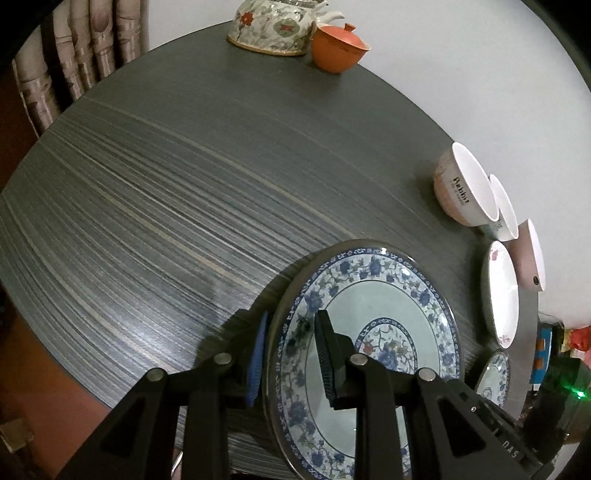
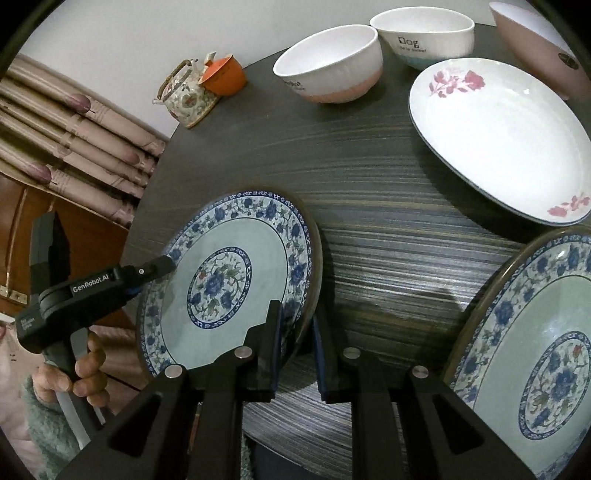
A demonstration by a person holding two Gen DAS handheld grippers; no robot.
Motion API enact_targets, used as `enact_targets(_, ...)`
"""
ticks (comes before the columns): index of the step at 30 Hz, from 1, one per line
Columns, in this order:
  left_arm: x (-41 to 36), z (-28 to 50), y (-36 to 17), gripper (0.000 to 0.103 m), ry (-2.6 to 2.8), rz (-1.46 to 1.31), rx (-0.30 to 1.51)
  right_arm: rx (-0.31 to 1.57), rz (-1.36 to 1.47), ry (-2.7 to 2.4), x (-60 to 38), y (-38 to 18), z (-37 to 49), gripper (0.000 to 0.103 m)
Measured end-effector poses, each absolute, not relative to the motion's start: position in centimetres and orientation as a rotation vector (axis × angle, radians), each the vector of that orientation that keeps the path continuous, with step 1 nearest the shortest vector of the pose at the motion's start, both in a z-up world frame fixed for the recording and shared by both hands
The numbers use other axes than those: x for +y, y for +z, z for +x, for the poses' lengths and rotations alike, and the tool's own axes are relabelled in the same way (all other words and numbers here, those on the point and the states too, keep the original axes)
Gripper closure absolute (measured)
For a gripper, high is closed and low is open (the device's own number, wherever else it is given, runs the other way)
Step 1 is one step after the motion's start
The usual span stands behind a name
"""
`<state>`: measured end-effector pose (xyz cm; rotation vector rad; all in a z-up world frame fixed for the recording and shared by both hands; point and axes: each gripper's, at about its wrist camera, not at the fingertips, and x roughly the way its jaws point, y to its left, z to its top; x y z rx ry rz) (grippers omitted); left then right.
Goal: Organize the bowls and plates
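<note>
A: Left wrist view first — what does the left claw (image 1: 291, 354) have?

B: It grips the rim of a blue-and-white floral plate (image 1: 388, 325). One finger lies on the plate's face, the blue-padded one sits outside the rim, and the jaws stand narrow with the rim between them.

A: And the right claw (image 2: 297, 354)?

B: It is clamped on the opposite rim of the same plate (image 2: 229, 280), jaws nearly together, blue pads on either side of the edge. In the right wrist view the left claw's tip (image 2: 159, 267) meets the far rim, with a hand (image 2: 83, 373) wrapped round its handle.

A: Is the plate flat on the surface (image 1: 166, 192)?

B: It looks tilted, over the near edge of the dark striped surface; whether it touches I cannot tell.

A: Other dishes?

B: A second blue-and-white plate (image 2: 535, 354) lies just to the right. Beyond it is a white plate with pink flowers (image 2: 498, 140). Behind that stand a white bowl with a pink base (image 2: 328, 62), a white bowl marked "Dog" (image 2: 424, 37) and a pink bowl (image 2: 535, 40) at the frame's edge.

A: Anything farther off?

B: A floral teapot (image 1: 273, 26) and an orange lidded cup (image 1: 338, 46), touching, at the far edge, well apart from the bowls.
</note>
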<state>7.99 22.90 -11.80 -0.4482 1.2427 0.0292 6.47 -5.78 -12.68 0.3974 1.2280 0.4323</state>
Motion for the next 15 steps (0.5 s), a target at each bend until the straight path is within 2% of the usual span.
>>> enact_targets(15,22.6,8.4,-12.8,0.074,0.052,-0.439,1.288,1.273,0.373,0.429,-4.7,-14.2,6.7,0.086)
